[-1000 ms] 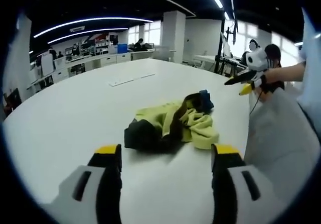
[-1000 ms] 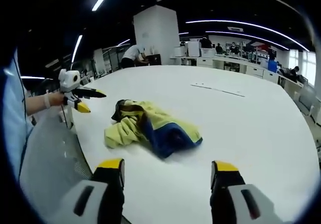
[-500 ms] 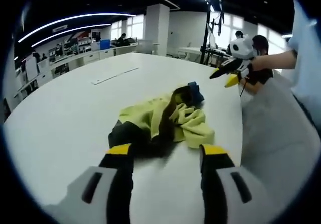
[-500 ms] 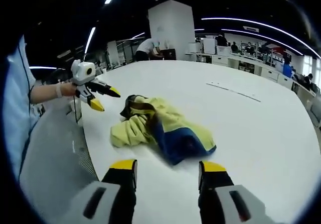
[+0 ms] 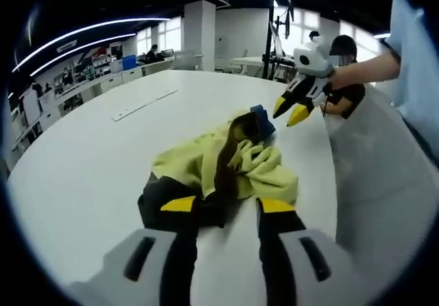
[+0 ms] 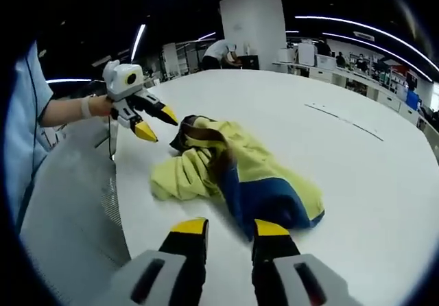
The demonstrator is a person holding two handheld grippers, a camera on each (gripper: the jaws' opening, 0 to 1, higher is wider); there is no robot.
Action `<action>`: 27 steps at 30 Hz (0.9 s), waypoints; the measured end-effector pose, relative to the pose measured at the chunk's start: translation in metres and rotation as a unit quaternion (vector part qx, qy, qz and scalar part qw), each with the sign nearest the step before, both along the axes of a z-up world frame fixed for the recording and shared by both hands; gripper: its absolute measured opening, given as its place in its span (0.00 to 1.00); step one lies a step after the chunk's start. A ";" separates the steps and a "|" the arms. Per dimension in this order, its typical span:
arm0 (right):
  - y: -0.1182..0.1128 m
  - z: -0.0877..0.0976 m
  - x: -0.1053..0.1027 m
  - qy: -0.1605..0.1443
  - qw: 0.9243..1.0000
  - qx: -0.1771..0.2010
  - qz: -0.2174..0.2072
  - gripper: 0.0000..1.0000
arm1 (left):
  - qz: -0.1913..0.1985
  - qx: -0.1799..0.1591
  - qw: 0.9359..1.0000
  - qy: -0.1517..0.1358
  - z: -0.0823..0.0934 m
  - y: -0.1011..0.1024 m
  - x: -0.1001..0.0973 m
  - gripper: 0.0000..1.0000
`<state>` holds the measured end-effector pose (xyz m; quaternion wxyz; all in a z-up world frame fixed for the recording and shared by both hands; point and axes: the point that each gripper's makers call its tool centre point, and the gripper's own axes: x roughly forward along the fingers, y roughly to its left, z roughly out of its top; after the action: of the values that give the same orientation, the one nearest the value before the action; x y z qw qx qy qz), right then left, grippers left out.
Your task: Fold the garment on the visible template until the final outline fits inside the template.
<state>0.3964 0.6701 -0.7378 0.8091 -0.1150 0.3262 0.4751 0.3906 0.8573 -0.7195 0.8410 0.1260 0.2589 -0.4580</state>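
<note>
A crumpled garment (image 5: pixel 226 165), yellow-green with dark and blue parts, lies bunched on the white table (image 5: pixel 82 155) near its edge. My left gripper (image 5: pixel 228 205) is low at the garment's dark end, its jaws partly closed with a gap and its tips touching the cloth's edge. In the right gripper view the same garment (image 6: pixel 240 175) shows its blue part nearest to me. My right gripper (image 6: pixel 230 227) is at that blue edge, jaws narrow but apart. Each gripper also appears in the other's view, held in a hand: the right gripper (image 5: pixel 289 109) and the left gripper (image 6: pixel 156 124), tips apart.
A thin pale strip (image 5: pixel 144 105) lies flat on the table beyond the garment, also seen as a strip (image 6: pixel 343 119). The table's curved edge runs close beside the garment, with grey floor (image 6: pixel 68 210) below. A person's forearm and light-blue sleeve (image 5: pixel 411 59) are nearby. Desks and people stand far behind.
Both grippers have come closer to the garment from opposite ends, and the jaws of both have narrowed. The garment itself has not moved.
</note>
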 end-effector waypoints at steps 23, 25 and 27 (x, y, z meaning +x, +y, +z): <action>0.009 -0.021 0.011 -0.033 0.998 -0.044 0.007 0.00 | 0.007 0.048 0.998 0.039 -0.034 0.004 0.004 0.11; 0.008 -0.020 0.011 -0.033 0.999 -0.041 0.004 0.00 | 0.010 0.049 0.998 0.040 -0.035 0.006 0.003 0.11; 0.007 -0.019 0.011 -0.032 0.999 -0.038 0.001 0.00 | 0.013 0.050 0.998 0.041 -0.036 0.007 0.003 0.11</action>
<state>0.4078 0.6773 -0.7564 0.8137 -0.1614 0.3177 0.4592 0.3940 0.8642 -0.7552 0.8282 0.1452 0.3174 -0.4385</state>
